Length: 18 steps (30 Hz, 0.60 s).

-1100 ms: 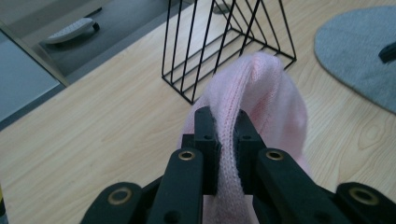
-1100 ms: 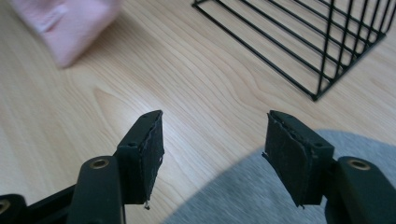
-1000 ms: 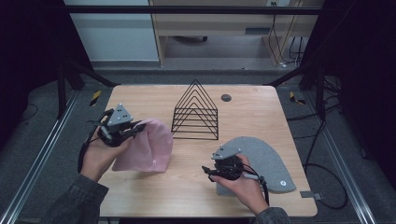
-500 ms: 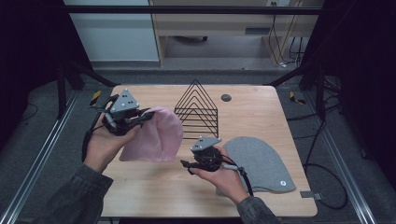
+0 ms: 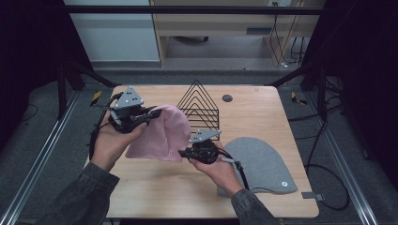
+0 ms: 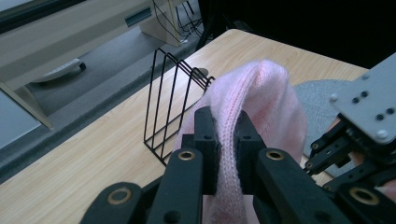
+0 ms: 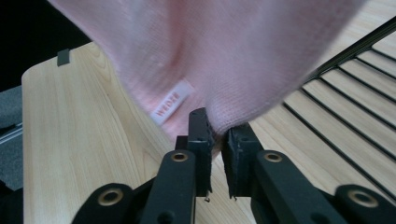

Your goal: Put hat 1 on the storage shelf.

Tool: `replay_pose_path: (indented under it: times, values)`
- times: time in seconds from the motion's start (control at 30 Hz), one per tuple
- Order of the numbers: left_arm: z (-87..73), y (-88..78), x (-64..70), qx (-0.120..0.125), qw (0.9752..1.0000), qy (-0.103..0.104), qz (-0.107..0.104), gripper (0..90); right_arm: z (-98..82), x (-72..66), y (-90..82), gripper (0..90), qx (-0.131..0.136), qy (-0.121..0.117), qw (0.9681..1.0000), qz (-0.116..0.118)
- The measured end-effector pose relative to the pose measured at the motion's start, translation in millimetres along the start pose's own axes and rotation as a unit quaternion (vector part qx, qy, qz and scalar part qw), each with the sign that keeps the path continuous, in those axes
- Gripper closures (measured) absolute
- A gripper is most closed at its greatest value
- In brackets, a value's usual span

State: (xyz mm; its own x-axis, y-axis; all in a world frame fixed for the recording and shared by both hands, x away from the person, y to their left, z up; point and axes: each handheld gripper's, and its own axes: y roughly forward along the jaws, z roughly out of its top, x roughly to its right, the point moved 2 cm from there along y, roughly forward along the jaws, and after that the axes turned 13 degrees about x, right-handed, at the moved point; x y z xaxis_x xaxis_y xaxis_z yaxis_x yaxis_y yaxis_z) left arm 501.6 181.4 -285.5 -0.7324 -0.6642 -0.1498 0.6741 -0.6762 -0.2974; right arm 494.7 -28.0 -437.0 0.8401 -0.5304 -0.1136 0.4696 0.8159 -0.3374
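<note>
Now | left tongs (image 6: 226, 140), right tongs (image 7: 217, 140) | both just clamped on pink hat (image 5: 157, 136)

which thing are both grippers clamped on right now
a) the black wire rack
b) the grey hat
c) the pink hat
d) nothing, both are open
c: the left gripper pinches a fold of the pink hat between its jaws, and the right gripper, whose jaws have just been closing, grips that hat's edge.
</note>
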Motion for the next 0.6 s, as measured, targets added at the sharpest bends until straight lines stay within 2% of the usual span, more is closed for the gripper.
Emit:
replay_pose_path:
  times: [0.17, 0.2, 0.3, 0.5, 0.6]
  values:
    - [5.1, 2.2, -0.9, -0.003, 1.0000, 0.008, -0.001, 83.2, 11.0, 4.0, -15.7, 83.7, -0.008, -0.014, 0.9999, -0.001]
    - [6.4, 3.7, -0.8, -0.001, 1.0000, 0.002, -0.002, 83.1, 13.5, 4.4, -18.9, 83.8, -0.010, -0.016, 0.9998, -0.002]
    - [13.6, 6.1, -3.2, -0.003, 1.0000, 0.005, 0.003, 83.1, 22.8, 6.1, -27.5, 83.9, -0.015, -0.027, 0.9995, -0.004]
    - [32.9, 8.0, -8.7, -0.002, 1.0000, -0.007, 0.001, 82.8, 47.3, 9.9, -43.4, 83.9, -0.021, -0.042, 0.9989, -0.003]
    - [40.7, 8.5, -13.7, -0.005, 0.9999, -0.010, 0.011, 82.8, 60.2, 11.2, -51.8, 84.0, -0.021, -0.045, 0.9988, -0.006]
